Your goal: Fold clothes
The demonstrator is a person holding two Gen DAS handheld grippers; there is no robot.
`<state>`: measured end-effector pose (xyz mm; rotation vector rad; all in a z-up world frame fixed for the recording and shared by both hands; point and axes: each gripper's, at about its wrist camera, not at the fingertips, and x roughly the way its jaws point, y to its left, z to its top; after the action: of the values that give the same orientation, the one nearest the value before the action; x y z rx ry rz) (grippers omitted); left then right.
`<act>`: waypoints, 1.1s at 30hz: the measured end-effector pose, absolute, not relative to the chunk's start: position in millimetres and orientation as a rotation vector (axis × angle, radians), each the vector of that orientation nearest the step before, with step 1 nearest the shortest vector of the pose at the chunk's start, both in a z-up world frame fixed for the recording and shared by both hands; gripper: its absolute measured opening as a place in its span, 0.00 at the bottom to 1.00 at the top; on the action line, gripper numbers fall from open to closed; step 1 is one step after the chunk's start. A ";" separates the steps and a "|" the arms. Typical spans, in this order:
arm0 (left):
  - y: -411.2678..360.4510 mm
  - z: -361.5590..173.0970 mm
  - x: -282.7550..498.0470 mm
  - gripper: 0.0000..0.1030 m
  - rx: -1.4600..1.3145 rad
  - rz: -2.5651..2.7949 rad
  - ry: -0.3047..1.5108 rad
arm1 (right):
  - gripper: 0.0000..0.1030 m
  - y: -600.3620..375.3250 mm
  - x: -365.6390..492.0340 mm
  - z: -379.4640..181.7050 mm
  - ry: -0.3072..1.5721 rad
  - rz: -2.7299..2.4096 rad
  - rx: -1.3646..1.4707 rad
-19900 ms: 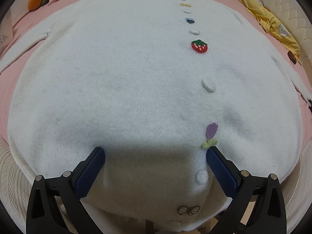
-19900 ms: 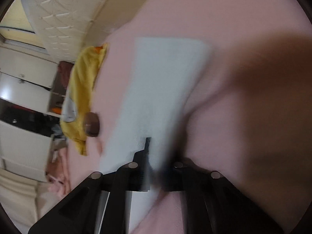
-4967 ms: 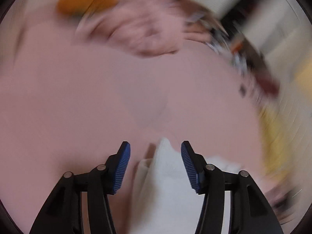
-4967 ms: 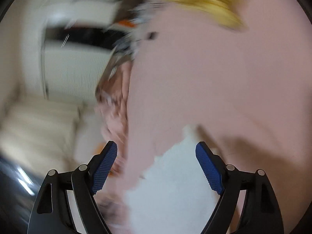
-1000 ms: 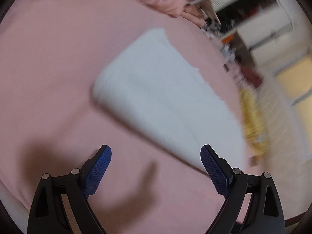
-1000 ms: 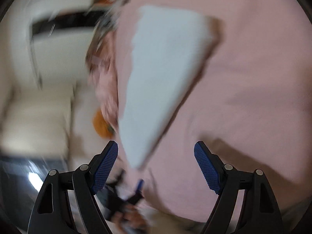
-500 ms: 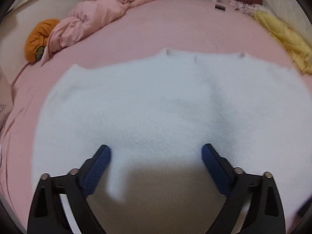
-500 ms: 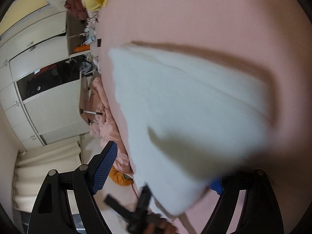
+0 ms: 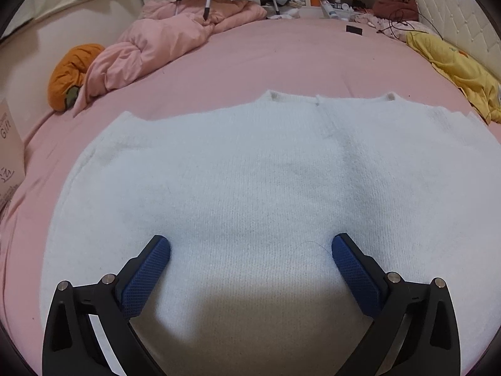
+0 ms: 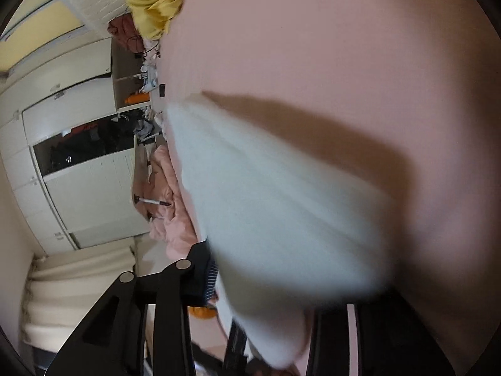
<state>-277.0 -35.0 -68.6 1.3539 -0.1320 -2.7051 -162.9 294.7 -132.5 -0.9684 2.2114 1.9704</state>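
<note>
A white fluffy cardigan (image 9: 250,181) lies spread flat, plain side up, on the pink bed sheet (image 9: 281,59). My left gripper (image 9: 250,250) is open and empty, low over the cardigan's near part, fingers wide apart. In the right wrist view the camera is rolled sideways. My right gripper (image 10: 281,285) has a thick edge of the same cardigan (image 10: 266,206) between its fingers, and the fabric lifts off the sheet (image 10: 344,47) there. The right finger is mostly hidden by cloth and shadow.
A crumpled pink duvet (image 9: 162,40) and an orange cushion (image 9: 69,72) lie at the back left. A yellow garment (image 9: 457,69) lies at the back right by the quilted headboard (image 9: 454,9). A cardboard box (image 9: 9,153) stands at the left edge. White wardrobes (image 10: 62,156) stand beyond the bed.
The left gripper has steadied and dropped lower over the cardigan. The right gripper's fingers have closed in around the cardigan's edge, which now rises from the sheet.
</note>
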 end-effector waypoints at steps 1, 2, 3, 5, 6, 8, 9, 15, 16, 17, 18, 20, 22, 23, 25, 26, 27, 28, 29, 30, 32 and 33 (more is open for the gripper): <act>-34.5 -68.2 -276.5 1.00 1.356 -2.705 -0.132 | 0.38 294.1 -169.7 -131.3 2.191 2.005 -0.987; -34.0 -68.2 -276.0 1.00 1.357 -2.704 -0.133 | 0.38 293.8 -174.7 -130.3 2.174 2.032 -1.004; -33.5 -68.1 -275.4 1.00 1.359 -2.703 -0.134 | 0.34 294.5 -173.5 -129.8 2.173 2.033 -1.010; -32.3 -67.2 -274.2 1.00 1.360 -2.704 -0.129 | 0.27 295.9 -166.4 -129.8 2.158 2.053 -1.019; -31.2 -65.3 -273.2 1.00 1.355 -2.708 -0.115 | 0.26 296.7 -161.3 -130.1 2.146 2.069 -1.022; -29.1 -61.5 -271.2 1.00 1.345 -2.715 -0.087 | 0.25 298.0 -152.2 -131.5 2.129 2.095 -1.028; -28.0 -59.6 -270.3 1.00 1.341 -2.719 -0.072 | 0.25 298.4 -152.0 -135.6 2.148 2.079 -1.026; -18.3 -52.3 -266.4 0.89 1.323 -2.725 -0.023 | 0.31 300.5 -168.0 -137.6 2.212 1.906 -1.022; -11.3 -58.8 -269.7 0.90 1.328 -2.698 -0.089 | 0.30 300.2 -167.4 -136.4 2.205 1.926 -1.012; -7.1 -63.3 -272.0 0.93 1.305 -2.682 -0.143 | 0.28 299.9 -166.5 -134.4 2.196 1.952 -1.003; -5.8 -65.5 -275.0 0.98 1.301 -2.662 -0.165 | 0.28 299.4 -164.8 -130.3 2.184 1.990 -0.998; -15.7 -57.6 -284.6 0.98 1.365 -2.639 -0.060 | 0.29 300.6 -163.8 -131.7 2.203 2.000 -1.010; -25.1 -42.5 -291.8 0.96 1.345 -2.685 0.057 | 0.30 303.0 -164.1 -137.6 2.245 1.968 -1.030; -27.7 -37.0 -299.0 0.96 1.332 -2.698 0.085 | 0.30 305.5 -165.3 -141.9 2.285 1.909 -1.020; -28.5 -37.2 -320.6 0.96 1.376 -2.679 0.098 | 0.32 306.7 -173.6 -140.6 2.291 1.845 -1.024; -27.3 -41.6 -332.3 0.96 1.401 -2.670 0.095 | 0.34 307.1 -177.3 -139.5 2.291 1.824 -1.025; -25.5 -47.8 -341.6 0.96 1.418 -2.658 0.074 | 0.35 307.0 -179.2 -136.8 2.280 1.841 -1.026; -22.5 -56.3 -348.8 0.98 1.436 -2.640 0.026 | 0.37 306.8 -181.2 -134.1 2.268 1.858 -1.027; -18.7 -65.3 -353.9 0.99 1.447 -2.627 -0.033 | 0.34 306.5 -182.5 -131.8 2.257 1.878 -1.027; -16.4 -70.6 -357.7 1.00 1.454 -2.616 -0.071 | 0.29 306.0 -181.0 -131.1 2.250 1.907 -1.020; -15.6 -70.0 -361.7 1.00 1.466 -2.602 -0.087 | 0.27 305.7 -178.0 -131.5 2.241 1.963 -1.006; -15.1 -67.0 -362.2 1.00 1.484 -2.593 -0.099 | 0.26 306.3 -178.6 -131.5 2.248 1.971 -1.002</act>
<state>-362.2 -15.1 -67.0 1.4839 -0.0988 -2.5931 -178.6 306.3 -131.5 -1.0021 2.2485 1.9708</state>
